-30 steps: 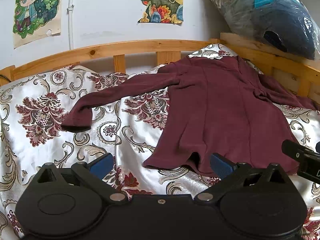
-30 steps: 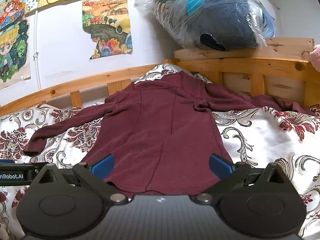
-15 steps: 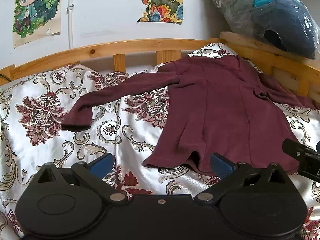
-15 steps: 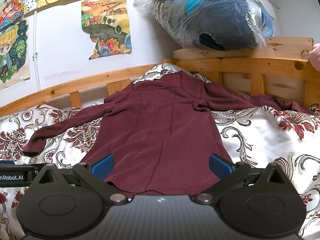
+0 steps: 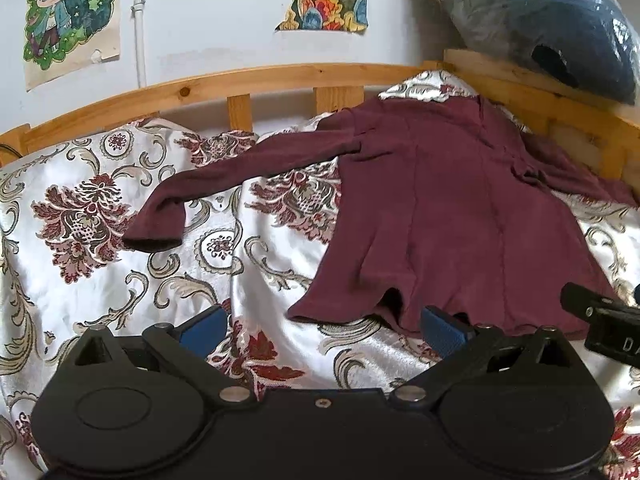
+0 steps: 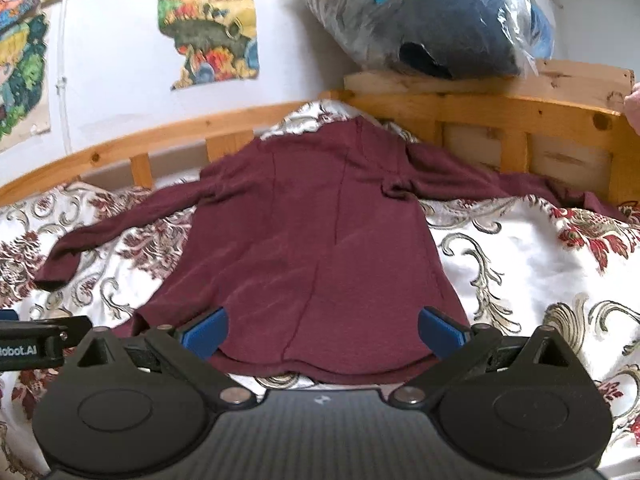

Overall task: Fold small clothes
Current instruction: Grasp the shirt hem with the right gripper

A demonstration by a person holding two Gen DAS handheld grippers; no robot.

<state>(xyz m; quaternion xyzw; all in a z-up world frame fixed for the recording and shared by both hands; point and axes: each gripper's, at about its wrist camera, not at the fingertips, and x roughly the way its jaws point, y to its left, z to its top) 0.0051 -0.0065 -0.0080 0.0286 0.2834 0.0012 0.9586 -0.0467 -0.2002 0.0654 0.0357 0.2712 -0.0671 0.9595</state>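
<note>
Both grippers spread wide and empty at the hem of a maroon long-sleeve top laid flat on the bed

Left gripper point(image 5: 322, 326) sits at lower centre of its view, blue pads point(image 5: 202, 326) far apart, holding nothing; the maroon top point(image 5: 448, 216) lies ahead and to the right, its hem corner just above the right pad. Right gripper point(image 6: 322, 330) also wide and empty, lower centre of frame, with the top point(image 6: 320, 248) straight ahead and the hem running between its pads. Top is spread on a floral satin bedspread point(image 5: 100, 272), neck toward the wooden headboard point(image 6: 500, 120) at upper frame, one sleeve point(image 5: 224, 184) stretched out to frame left, the other point(image 6: 500, 184) toward the right edge; a few wrinkles near the armpit, hem slightly lifted. Plastic-wrapped bundle point(image 6: 432, 20) rests on the headboard, upper right
</note>
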